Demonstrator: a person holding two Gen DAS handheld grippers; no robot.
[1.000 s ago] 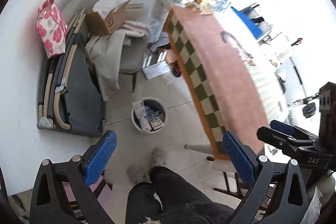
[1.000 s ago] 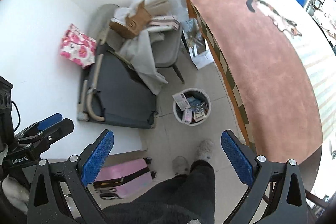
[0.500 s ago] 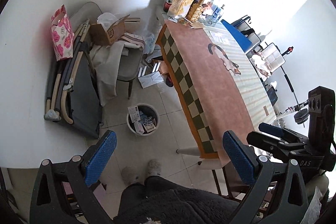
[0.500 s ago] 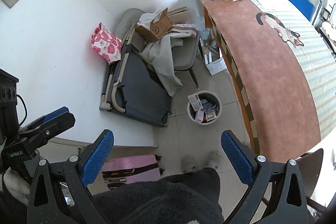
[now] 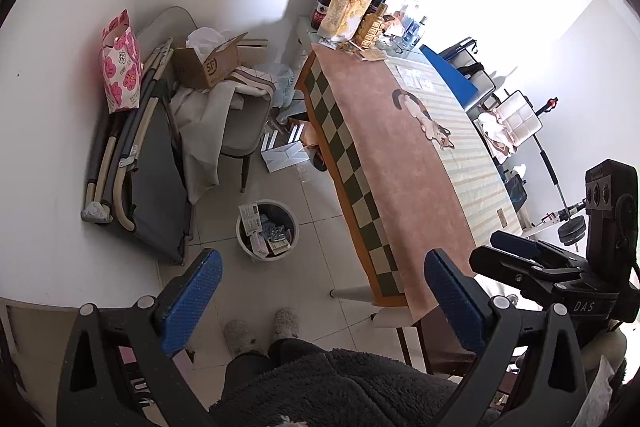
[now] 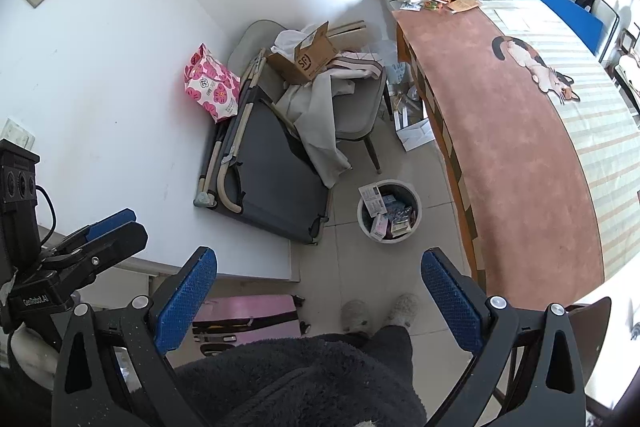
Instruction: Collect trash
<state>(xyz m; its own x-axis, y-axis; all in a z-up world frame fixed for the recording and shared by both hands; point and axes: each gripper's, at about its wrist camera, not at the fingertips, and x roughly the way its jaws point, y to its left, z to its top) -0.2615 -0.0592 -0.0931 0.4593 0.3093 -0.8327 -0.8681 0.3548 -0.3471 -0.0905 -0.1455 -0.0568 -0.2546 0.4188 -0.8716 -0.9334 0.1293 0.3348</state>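
Observation:
A white waste bin (image 5: 267, 231) (image 6: 389, 211) stands on the tiled floor beside the table, holding several small boxes and wrappers. My left gripper (image 5: 322, 267) hangs open high above the floor, nothing between its blue pads. My right gripper (image 6: 318, 263) is open as well and holds nothing. Each gripper shows in the other's view: the right gripper (image 5: 532, 259) at the right edge, the left gripper (image 6: 100, 231) at the left edge. White papers (image 5: 285, 155) lie on the floor by the table leg.
A long table (image 5: 404, 163) with a pink cat-print cloth runs to the right, with snack bags and bottles (image 5: 354, 13) at its far end. A grey chair (image 5: 236, 123) carries a cardboard box and cloths. A folded cot (image 5: 140, 163), a pink flowered bag (image 5: 120, 67) and a person's slippered feet (image 5: 264, 329) are near.
Both grippers have risen and pulled back from the bin, so the bin looks smaller and more of the table and room shows. Both stayed open.

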